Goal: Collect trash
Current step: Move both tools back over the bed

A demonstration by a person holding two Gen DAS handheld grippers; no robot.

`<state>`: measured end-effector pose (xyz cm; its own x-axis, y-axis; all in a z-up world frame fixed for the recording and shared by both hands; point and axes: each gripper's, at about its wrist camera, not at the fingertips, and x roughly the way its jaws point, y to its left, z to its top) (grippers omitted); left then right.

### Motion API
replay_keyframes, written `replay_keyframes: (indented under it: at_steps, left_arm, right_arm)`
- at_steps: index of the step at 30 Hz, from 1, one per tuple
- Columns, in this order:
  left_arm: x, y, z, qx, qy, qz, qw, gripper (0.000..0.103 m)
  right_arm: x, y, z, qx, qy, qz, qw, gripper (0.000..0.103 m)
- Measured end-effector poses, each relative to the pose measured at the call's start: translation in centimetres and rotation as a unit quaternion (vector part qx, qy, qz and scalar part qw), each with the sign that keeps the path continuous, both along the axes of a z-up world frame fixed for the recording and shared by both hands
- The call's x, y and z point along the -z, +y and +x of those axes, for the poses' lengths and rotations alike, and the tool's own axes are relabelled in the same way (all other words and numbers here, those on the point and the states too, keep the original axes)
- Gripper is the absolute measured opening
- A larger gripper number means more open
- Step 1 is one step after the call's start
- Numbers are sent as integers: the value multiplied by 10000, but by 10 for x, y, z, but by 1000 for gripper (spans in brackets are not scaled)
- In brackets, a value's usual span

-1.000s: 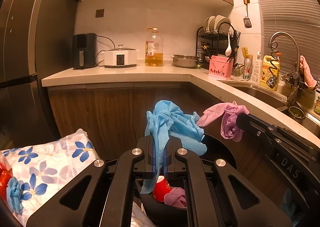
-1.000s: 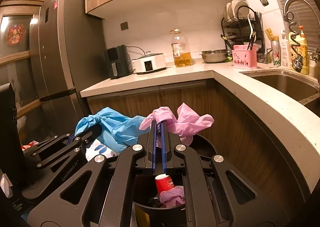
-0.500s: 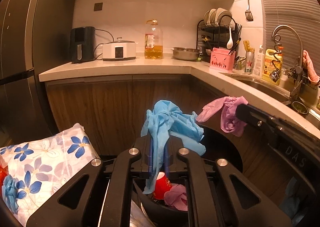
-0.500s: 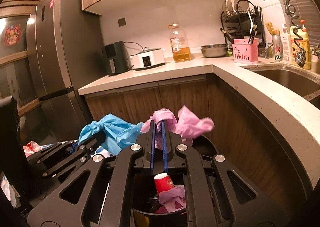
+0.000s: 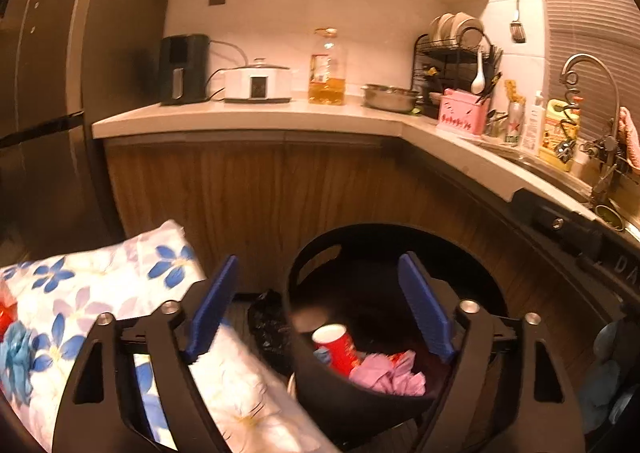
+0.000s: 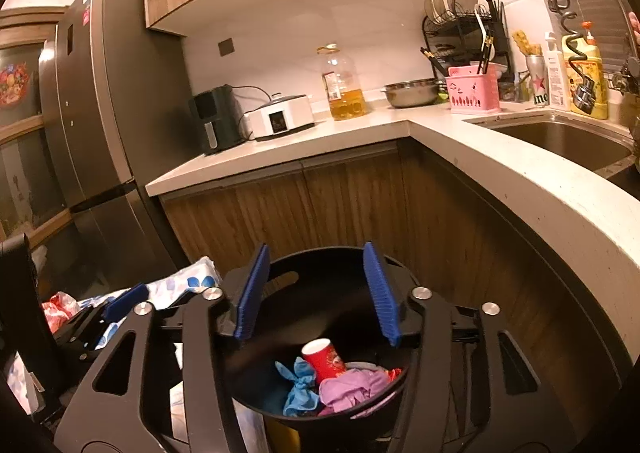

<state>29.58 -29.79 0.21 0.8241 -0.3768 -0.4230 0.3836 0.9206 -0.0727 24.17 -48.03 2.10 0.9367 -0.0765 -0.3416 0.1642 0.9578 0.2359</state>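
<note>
Bin (image 6: 280, 409) sits below both grippers. Left gripper (image 5: 320, 307) and right gripper (image 6: 316, 293) are wide apart, holding nothing. Inside lie a red cup (image 6: 323, 359), pink glove (image 6: 352, 387) and blue glove (image 6: 300, 389), soft and light, easy to pinch.

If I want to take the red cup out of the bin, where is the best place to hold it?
Probably grip the red cup across its open rim, coming from above: it leans mouth-up in the bin, and its lower end is buried among the gloves.
</note>
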Motion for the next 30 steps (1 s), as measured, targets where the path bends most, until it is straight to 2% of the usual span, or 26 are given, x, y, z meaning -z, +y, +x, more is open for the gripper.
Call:
replay_keyframes:
  at_steps: [8,10,12,20,30]
  left_arm:
    - [5,27,-28,-384,-78,115,9992,90]
    - [4,38,-35,-535,-146,64,9984,96]
    - [4,49,-42,-679,-211,24,9975,96]
    - [17,108,-63,-1517,-238,144,9880,96]
    - [36,184,-71,-2426,-76,326,9696,96]
  right_arm:
    - [9,18,-18,112,22,-186,9998,73]
    - [11,24,-23,119,13,-229,9997,74]
    - [13,33,-29,118,-3,-311,9994,77]
    - [24,63,-49,229,-84,-414,9988,79]
    - [41,104,-53,151,33,-311,9994,79]
